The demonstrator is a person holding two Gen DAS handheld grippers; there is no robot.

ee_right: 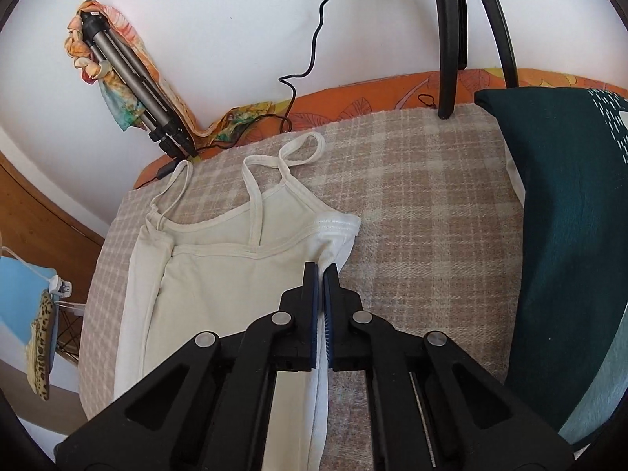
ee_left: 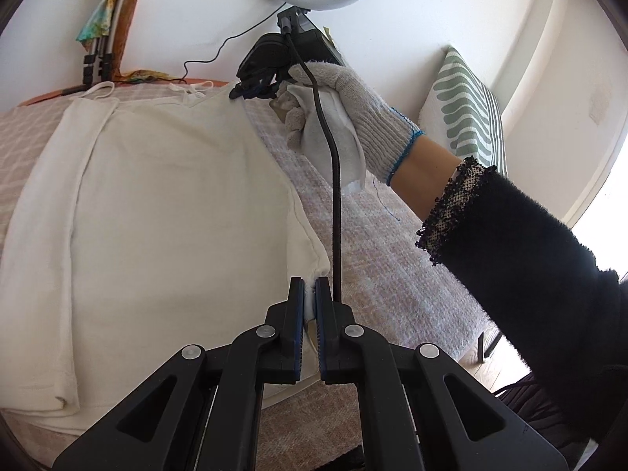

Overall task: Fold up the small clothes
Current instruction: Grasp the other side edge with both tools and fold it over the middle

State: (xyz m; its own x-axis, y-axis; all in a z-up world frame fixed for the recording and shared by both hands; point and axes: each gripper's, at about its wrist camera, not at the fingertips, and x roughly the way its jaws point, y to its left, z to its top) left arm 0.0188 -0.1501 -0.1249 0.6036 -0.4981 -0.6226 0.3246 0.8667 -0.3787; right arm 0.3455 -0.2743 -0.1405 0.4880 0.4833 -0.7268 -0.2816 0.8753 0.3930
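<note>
Both tongs clamped on camisole's right edge, set for lengthwise fold.

Left tongs [ee_left: 310,294] pinch the hem corner; right tongs [ee_right: 322,274] pinch the side seam under the armhole. Next, my call: lift both ends together, keep edge taut, carry across w/o dragging the body. Camisole [ee_right: 219,274]: cream, thin straps, lies flat on checked blanket [ee_right: 424,204] of bed; far side edge already turned in.

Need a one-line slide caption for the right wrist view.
Right gripper shut on the side edge of a cream camisole laid flat on a checked blanket.
</note>
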